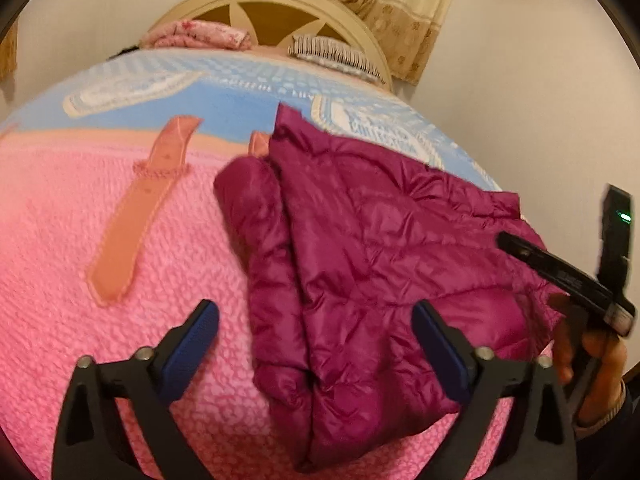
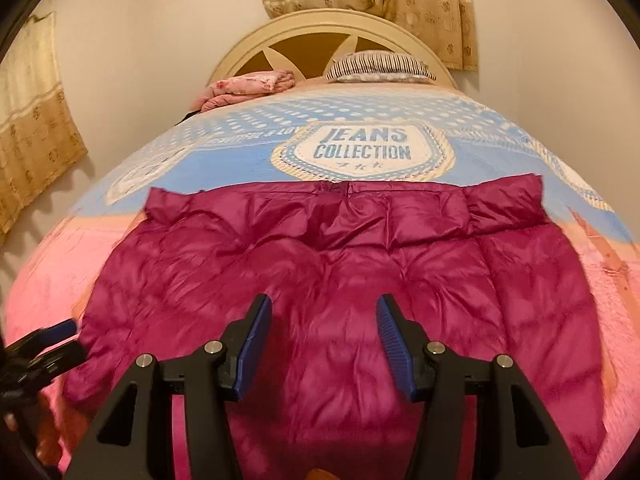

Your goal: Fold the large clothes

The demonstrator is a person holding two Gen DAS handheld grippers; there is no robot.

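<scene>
Right wrist view: magenta puffer jacket (image 2: 340,280) spread flat on the bed (image 2: 48,300).
Jacket lies across the pink blanket toward the foot edge, collar reaching the blue cover. Right gripper (image 2: 324,344) hovers over it, jaws apart, nothing pinched. Left gripper (image 1: 316,344) is wide open too, straddling the jacket's left edge, empty.

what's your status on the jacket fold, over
Left gripper open, empty. Right gripper open, empty, above jacket. Magenta puffer jacket lies on pink blanket, one side folded in. Nothing in the way.
</scene>
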